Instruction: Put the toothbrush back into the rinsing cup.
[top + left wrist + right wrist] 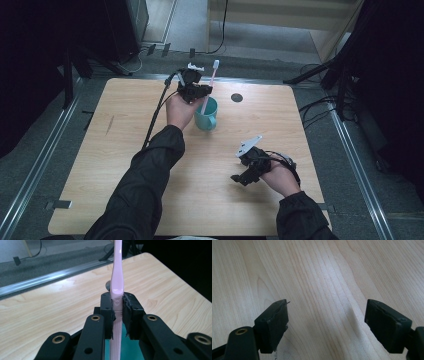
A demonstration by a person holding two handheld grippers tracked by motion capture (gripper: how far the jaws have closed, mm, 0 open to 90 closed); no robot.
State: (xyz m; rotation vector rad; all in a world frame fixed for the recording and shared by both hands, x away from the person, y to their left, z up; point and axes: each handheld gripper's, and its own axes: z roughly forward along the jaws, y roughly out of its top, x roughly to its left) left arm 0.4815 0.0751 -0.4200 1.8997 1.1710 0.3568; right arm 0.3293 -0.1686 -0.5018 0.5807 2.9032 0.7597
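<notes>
Spanning most of the high view: wooden table, near edge hidden under 2 black sleeves, light wood grain, small dark round spot toward far right.

Left sleeve cut off at bottom edge, hand partly hidden behind gripper body. Right sleeve cut off at bottom right corner.

Teal mug upright near table's far middle, handle facing the near side; rim partly blocked by left gripper. From the left gripper view just a teal sliver between the arms, bottom cut off.

Left gripper over the mug, jaws clamped tight on pink toothbrush, pads pressing both sides of the handle. Right gripper low over bare wood near right front, well apart from mug, jaws spread wide, nothing between them; pads over plain grain, tips hard to make out in the high view.

Toothbrush: long axis near upright, slightly tilted, head up and toward the far edge, lower end down inside the mug. Lower end hidden by mug wall and gripper. In the left gripper view, ribbed handle running bottom to top, head cut off by top edge. Bristle direction too small to tell.
</notes>
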